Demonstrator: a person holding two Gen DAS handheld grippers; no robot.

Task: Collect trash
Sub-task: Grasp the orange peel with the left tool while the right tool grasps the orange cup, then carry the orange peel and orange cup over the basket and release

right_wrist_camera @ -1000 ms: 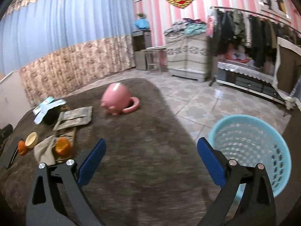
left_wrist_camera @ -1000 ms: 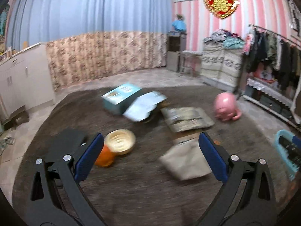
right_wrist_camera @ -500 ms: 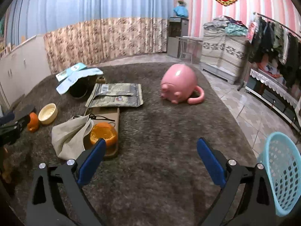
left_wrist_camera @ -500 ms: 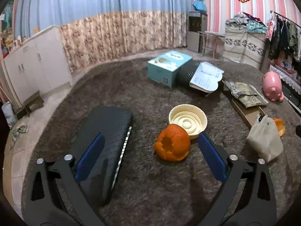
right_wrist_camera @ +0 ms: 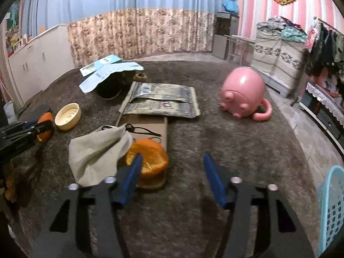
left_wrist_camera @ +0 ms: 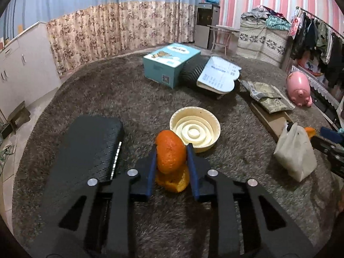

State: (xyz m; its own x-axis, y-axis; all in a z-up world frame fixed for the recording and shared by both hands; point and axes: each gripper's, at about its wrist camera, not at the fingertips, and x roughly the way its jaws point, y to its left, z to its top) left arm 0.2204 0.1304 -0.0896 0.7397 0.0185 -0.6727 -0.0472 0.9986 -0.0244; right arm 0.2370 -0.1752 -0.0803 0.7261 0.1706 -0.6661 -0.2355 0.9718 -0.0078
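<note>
The rug (left_wrist_camera: pixel 120 90) looks shaggy and rough. The orange peel (left_wrist_camera: pixel 171 153) is bumpy – the pink pig (right_wrist_camera: pixel 244 91) is smooth, shiny. The bag (right_wrist_camera: pixel 96 152) is soft cloth.

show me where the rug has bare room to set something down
Bare rug lies between the orange peel and the blue basket, below the pink pig pot. Crowded around the cloth bag, cardboard and cream bowl.

Bowl (left_wrist_camera: pixel 195 126) behind peel (left_wrist_camera: pixel 171 153); case (left_wrist_camera: pixel 90 148) left, bag (left_wrist_camera: pixel 295 150) right.

Left gripper (left_wrist_camera: pixel 171 161) fingers closing on peel; right gripper (right_wrist_camera: pixel 172 173) closing, nothing between
</note>
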